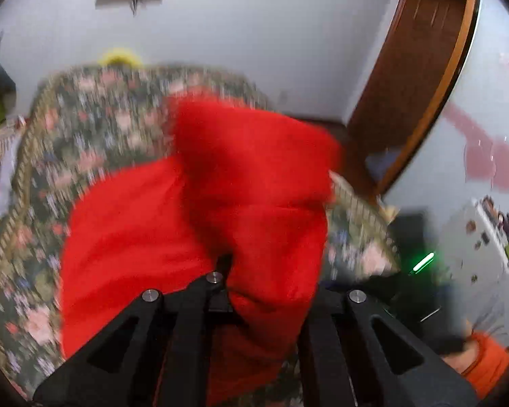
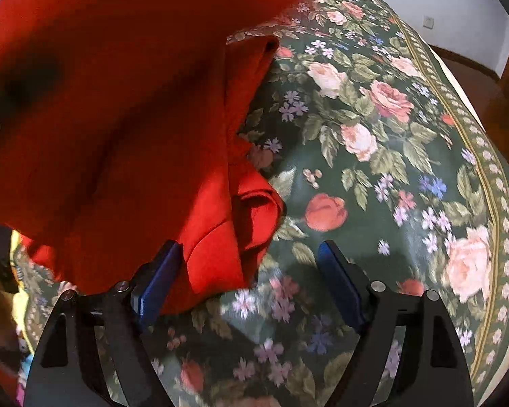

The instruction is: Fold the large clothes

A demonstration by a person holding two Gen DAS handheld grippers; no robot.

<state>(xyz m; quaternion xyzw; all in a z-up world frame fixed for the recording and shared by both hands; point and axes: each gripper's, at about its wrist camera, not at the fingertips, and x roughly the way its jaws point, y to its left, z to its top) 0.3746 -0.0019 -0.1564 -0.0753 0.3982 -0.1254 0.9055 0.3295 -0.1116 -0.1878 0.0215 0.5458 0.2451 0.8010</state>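
A large red garment (image 1: 193,210) lies bunched on a table covered with a dark green floral cloth (image 1: 95,125). My left gripper (image 1: 244,291) is shut on a fold of the red garment, which wraps over its fingers and hides the tips. The view is blurred by motion. In the right wrist view the red garment (image 2: 118,118) hangs lifted across the left and top, with folded edges resting on the floral cloth (image 2: 373,169). My right gripper (image 2: 251,261) is open with blue pads (image 2: 163,278), just above the cloth beside the garment's lower edge, holding nothing.
A brown wooden door (image 1: 414,78) stands at the right against a white wall. A white appliance with stickers (image 1: 485,230) and a green light (image 1: 424,261) are at the far right. The table's edge (image 2: 492,183) curves along the right.
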